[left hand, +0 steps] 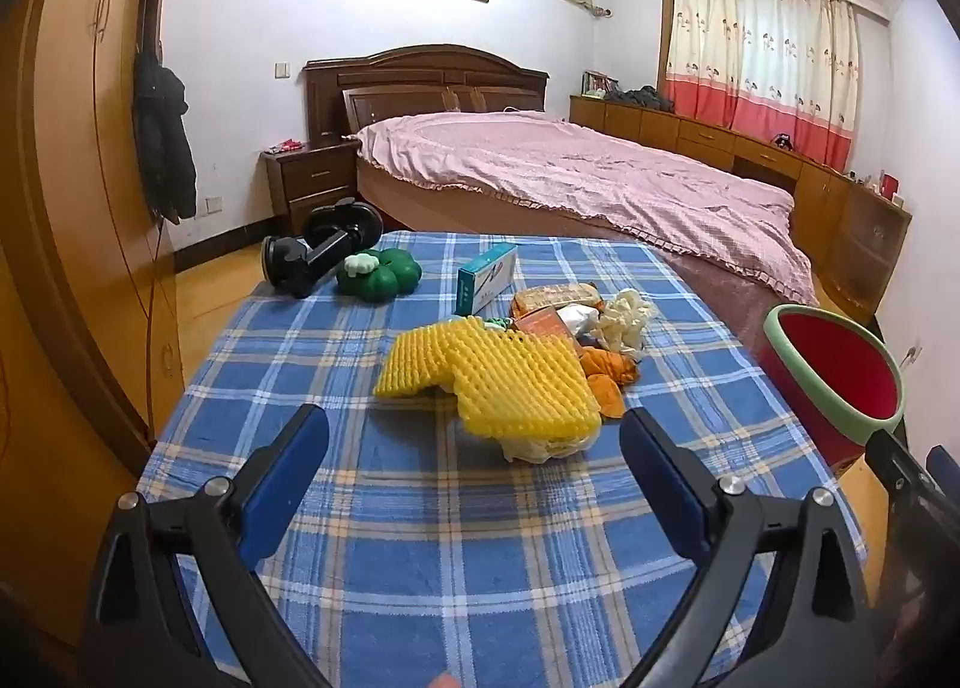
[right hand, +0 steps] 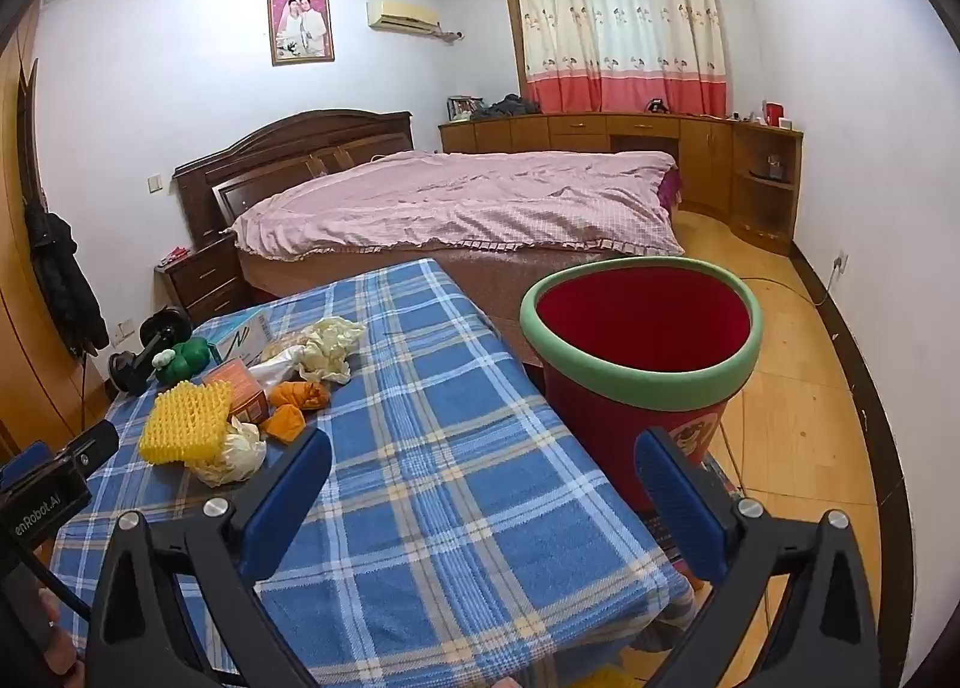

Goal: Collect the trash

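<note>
A heap of trash lies on the blue plaid tablecloth point(left hand: 456, 538): a yellow foam net point(left hand: 498, 382) in front, orange peels point(left hand: 606, 373), a small orange box point(left hand: 543, 322), crumpled pale paper point(left hand: 627, 316) and a teal-and-white carton point(left hand: 486, 277). My left gripper point(left hand: 474, 448) hangs open just short of the foam net, nothing between its fingers. A red bin with a green rim point(right hand: 642, 340) stands on the floor off the table's right side. My right gripper point(right hand: 483, 469) is open over the table's right edge, in front of the bin, with the trash heap point(right hand: 240, 412) to its left.
A green pumpkin-shaped toy point(left hand: 378, 274) and a black suction mount point(left hand: 318, 256) sit at the table's far left corner. Beyond the table stands a bed with a pink cover point(left hand: 588, 172). A wooden wardrobe point(left hand: 72, 178) rises on the left; wood floor point(right hand: 798, 388) lies right of the bin.
</note>
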The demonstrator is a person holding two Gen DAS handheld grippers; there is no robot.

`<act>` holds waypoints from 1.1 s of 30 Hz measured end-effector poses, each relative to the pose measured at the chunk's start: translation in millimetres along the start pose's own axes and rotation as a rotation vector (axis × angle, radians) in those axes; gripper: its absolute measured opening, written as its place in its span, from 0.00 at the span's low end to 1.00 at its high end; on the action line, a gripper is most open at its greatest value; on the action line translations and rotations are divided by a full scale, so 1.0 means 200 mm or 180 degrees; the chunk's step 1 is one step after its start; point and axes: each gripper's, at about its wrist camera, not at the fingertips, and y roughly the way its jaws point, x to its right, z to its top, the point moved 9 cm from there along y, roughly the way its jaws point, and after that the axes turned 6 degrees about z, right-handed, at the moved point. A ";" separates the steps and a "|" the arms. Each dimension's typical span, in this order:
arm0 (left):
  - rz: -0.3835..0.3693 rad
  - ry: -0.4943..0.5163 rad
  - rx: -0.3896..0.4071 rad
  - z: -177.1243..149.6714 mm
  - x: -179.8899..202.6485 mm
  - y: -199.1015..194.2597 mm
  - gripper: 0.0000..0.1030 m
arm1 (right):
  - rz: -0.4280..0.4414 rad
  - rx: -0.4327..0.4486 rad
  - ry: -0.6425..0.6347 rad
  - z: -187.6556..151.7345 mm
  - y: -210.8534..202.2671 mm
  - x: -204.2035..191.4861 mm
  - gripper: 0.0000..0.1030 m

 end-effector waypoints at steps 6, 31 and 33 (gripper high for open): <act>0.0001 -0.0041 -0.0088 -0.01 -0.01 0.01 0.95 | -0.0001 0.0013 -0.0010 0.00 0.01 -0.01 1.00; -0.0004 -0.0136 -0.0248 -0.05 -0.05 0.05 0.95 | -0.0014 -0.0049 -0.0032 -0.03 0.02 -0.02 1.00; -0.0002 -0.0139 -0.0250 -0.05 -0.05 0.05 0.95 | -0.0016 -0.0049 -0.0034 -0.03 0.03 -0.02 1.00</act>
